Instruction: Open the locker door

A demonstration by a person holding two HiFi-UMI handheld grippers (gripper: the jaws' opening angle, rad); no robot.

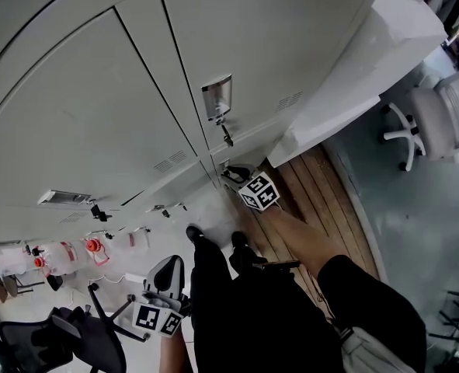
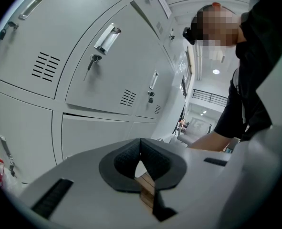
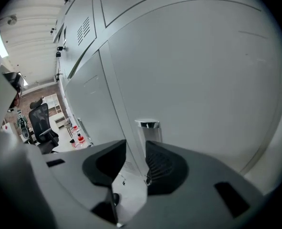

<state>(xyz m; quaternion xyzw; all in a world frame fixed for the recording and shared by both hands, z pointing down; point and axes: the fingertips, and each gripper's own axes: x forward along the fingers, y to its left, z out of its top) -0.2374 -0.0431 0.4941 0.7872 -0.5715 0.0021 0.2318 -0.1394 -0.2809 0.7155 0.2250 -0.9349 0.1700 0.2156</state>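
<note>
The person stands facing a bank of grey lockers (image 1: 97,123), both arms lowered, legs and dark shoes visible on the floor below in the head view. The right gripper (image 1: 233,175) is stretched forward on a bare forearm to the foot of the lockers, its marker cube (image 1: 259,191) turned up toward the camera. The left gripper (image 1: 168,264) hangs back beside the person's leg, well apart from the doors. The right gripper view alone shows that gripper's state. The jaws of the right gripper (image 3: 136,144) stand wide with nothing between the pads, and a seam between two doors runs down through the gap. The locker door (image 3: 203,80) fills the area ahead of them, and its chrome handle (image 3: 148,124) sits just beyond the jaws near the door's left edge, not touched. In the left gripper view, the left gripper (image 2: 141,142) has its jaws closed together at the tips and is holding nothing. This view also looks along the row of doors, showing louvred vents (image 2: 45,67), a key (image 2: 94,60) under a handle, and the person's dark sleeve (image 2: 248,104). Only the head view takes in the white tabletop (image 1: 384,45), the pale office chair (image 1: 439,119) and the strip of wooden floor (image 1: 330,200).
</note>
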